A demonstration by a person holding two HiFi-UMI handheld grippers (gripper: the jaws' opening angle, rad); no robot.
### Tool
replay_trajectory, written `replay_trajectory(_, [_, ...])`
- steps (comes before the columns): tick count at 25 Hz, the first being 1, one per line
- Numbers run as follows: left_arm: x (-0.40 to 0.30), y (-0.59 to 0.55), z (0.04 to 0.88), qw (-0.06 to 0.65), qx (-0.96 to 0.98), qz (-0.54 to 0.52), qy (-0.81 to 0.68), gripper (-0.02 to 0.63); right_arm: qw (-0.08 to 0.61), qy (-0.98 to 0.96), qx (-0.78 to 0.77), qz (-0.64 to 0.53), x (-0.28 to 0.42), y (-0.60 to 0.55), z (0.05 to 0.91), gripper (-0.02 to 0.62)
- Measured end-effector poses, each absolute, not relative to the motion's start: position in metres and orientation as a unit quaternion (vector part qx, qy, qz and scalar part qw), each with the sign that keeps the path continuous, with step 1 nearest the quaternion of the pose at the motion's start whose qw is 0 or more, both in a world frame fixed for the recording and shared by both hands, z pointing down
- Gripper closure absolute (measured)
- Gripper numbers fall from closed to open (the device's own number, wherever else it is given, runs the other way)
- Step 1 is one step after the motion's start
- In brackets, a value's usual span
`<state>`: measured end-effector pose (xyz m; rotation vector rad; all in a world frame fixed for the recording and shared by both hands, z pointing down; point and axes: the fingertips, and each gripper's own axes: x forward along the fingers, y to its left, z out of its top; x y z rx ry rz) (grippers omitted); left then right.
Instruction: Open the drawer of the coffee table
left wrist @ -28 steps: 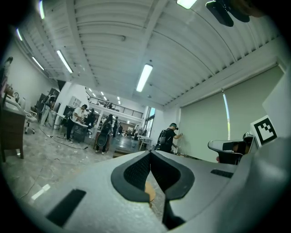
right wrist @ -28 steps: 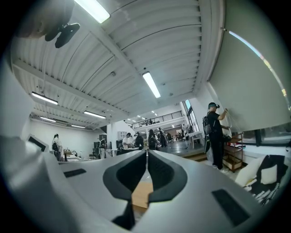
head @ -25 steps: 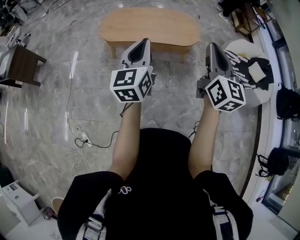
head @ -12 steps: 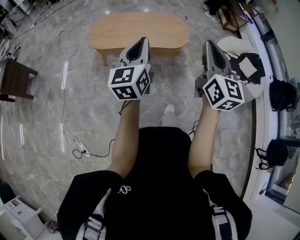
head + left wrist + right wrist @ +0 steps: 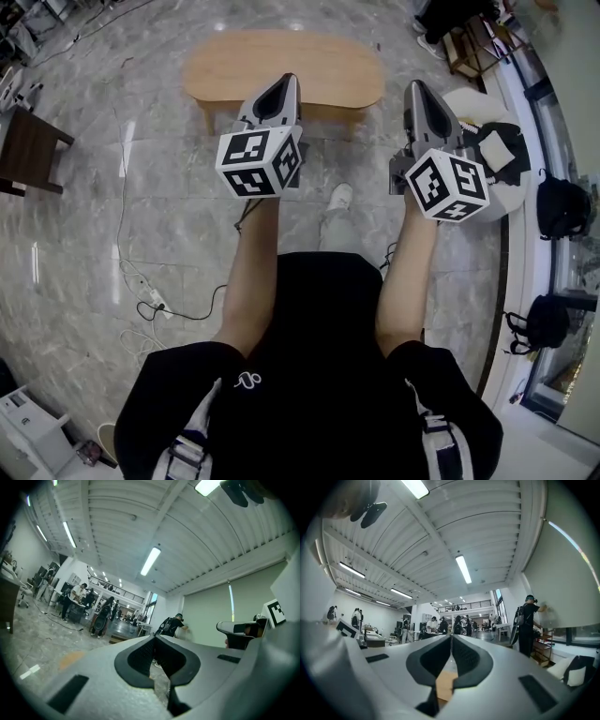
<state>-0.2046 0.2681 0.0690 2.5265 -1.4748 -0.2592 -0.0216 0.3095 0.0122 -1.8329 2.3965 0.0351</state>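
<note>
Stepping out below the person's forearms, a pale shoe (image 5: 340,196) now shows on the marble floor (image 5: 178,187) where none was seen a second ago. Both tools are held out level side by side: the left gripper (image 5: 282,82) has its jaws closed on nothing, and the right gripper (image 5: 416,87) likewise, as before. Just past their tips lies the coffee table (image 5: 281,58), a shade lower and further left in the head view than a second ago; its drawer cannot be made out from above. Bare floor runs up to the near edge of that surface. A white cable (image 5: 125,253) trails at the left, a round white seat (image 5: 469,97) crowds the right gripper, and a dark side table (image 5: 28,150) has slid toward the left border
</note>
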Motion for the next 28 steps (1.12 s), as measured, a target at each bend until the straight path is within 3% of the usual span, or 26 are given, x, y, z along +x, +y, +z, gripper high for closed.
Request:
replay_trajectory(14, [-0.175,0.195,0.076,0.094,0.851,-0.099,-0.507,0.597,0.060,0.813,-0.579,0.019,-0.006,0.224,0.020,0.581])
replay_trajectory(28, [-0.105,0.048,0.095,0.094,0.840,-0.050,-0.533,0.597,0.083,0.817,-0.568,-0.058,0.074,0.051,0.062,0.581])
